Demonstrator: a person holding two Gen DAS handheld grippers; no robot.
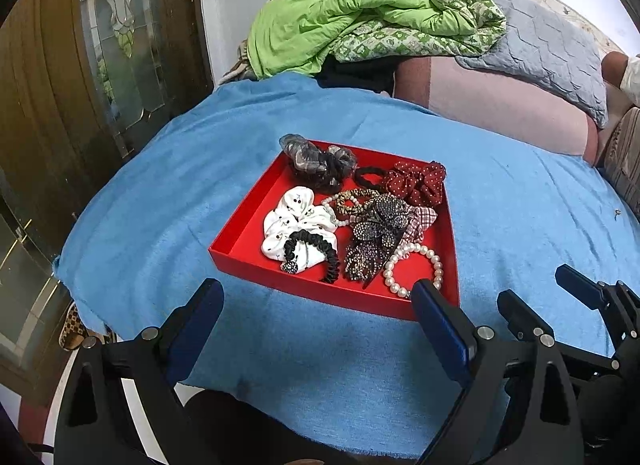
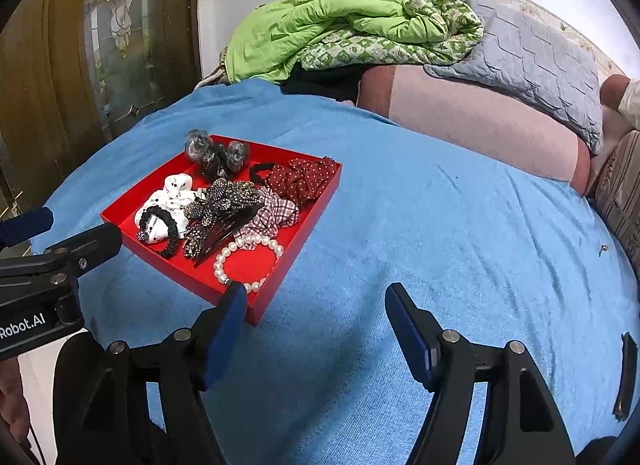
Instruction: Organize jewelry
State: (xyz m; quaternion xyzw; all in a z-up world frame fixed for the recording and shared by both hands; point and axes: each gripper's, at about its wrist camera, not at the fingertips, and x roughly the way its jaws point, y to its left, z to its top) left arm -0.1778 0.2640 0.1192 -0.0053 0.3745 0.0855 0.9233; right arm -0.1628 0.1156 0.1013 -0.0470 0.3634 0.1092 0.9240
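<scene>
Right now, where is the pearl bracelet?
The pearl bracelet lies in the red tray's near right corner, beside the beaded hair clip, in both views.

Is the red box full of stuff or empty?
Full. The red box holds scrunchies, a sparkly clip and a pearl bracelet, leaving little of its floor bare. Both claws hang open outside it.

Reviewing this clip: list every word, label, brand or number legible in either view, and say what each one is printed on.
"Robot.AI" in white letters, possibly cut off at the frame edge, on the black body of the left hand-held gripper, seen at the left edge of the right wrist view.
A faint line of print on that gripper's upper finger is too small to read.
Nothing readable on the red tray, its contents or the right hand-held gripper.
</scene>
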